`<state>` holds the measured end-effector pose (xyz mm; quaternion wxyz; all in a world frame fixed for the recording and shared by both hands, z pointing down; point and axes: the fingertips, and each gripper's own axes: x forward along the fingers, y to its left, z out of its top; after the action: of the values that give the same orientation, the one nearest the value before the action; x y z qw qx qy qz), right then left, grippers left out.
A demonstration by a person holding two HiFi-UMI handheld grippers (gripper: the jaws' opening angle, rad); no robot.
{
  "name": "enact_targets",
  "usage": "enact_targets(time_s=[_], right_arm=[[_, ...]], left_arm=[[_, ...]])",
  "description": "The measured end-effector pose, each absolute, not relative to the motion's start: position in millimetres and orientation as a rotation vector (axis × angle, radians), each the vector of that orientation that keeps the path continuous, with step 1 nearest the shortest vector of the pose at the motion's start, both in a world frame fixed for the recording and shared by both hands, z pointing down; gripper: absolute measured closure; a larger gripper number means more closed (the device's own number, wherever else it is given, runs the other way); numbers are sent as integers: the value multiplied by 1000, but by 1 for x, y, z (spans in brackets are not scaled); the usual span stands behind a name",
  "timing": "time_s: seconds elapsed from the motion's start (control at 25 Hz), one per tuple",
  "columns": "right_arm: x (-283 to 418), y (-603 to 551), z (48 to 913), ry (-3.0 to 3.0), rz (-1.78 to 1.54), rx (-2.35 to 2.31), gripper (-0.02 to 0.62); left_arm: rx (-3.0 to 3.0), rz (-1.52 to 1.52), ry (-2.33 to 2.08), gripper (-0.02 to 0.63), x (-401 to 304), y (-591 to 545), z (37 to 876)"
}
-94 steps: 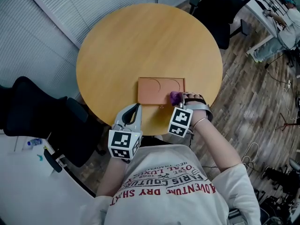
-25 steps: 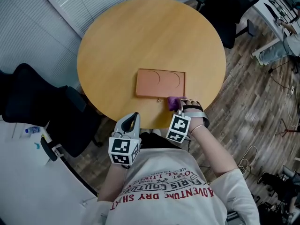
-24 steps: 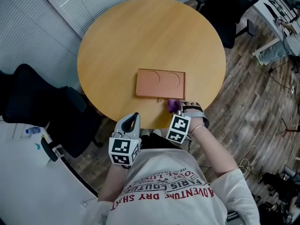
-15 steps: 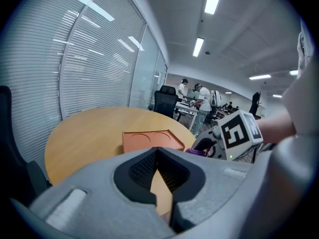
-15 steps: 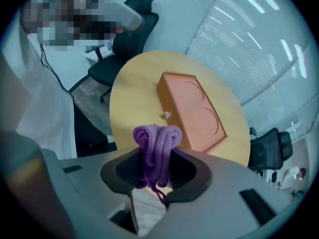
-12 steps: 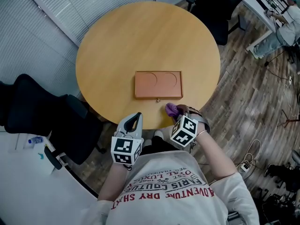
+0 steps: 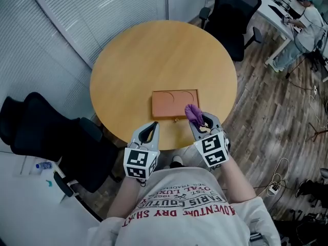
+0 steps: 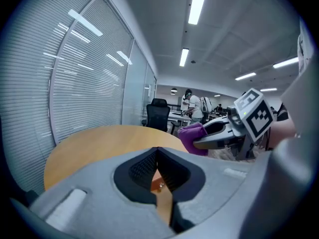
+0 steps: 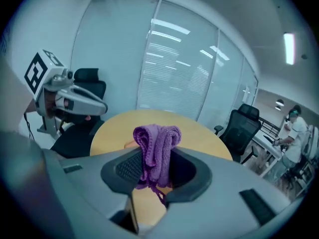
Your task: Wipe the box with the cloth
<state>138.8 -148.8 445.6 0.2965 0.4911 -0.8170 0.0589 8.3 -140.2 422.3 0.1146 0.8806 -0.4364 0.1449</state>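
A flat orange-brown box (image 7: 174,103) with two curved grooves in its lid lies on the near side of the round wooden table (image 7: 154,55). My right gripper (image 7: 197,118) is shut on a bunched purple cloth (image 7: 193,113), held just above the box's near right corner. In the right gripper view the cloth (image 9: 157,148) stands up between the jaws, with a sliver of the box (image 9: 129,144) beside it. My left gripper (image 7: 153,125) hovers at the table's near edge, left of the box, shut and empty. Its own view shows the box's small front latch (image 8: 160,185) past the jaws.
Black office chairs stand at the far side (image 7: 230,9) and at the left (image 7: 36,132) of the table. A wall with blinds (image 7: 77,14) runs behind. A person (image 7: 307,19) sits at a desk at the far right. Cables (image 7: 277,176) lie on the wooden floor.
My right gripper drew the cloth off the box's front right corner toward me, then lifted and tilted it back over the corner. The left gripper stayed near the table's edge.
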Motion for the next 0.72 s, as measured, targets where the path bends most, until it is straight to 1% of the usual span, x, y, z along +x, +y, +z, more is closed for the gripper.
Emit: enact_targets(time_s=[0.4, 0.72], right_arm=[[131, -148, 354, -2538, 118, 1550, 459], [139, -140, 332, -2638, 60, 1650, 460]], left_arm=[[2736, 288, -1288, 597, 10, -148, 356], [2754, 247, -1293, 597, 11, -155, 345]])
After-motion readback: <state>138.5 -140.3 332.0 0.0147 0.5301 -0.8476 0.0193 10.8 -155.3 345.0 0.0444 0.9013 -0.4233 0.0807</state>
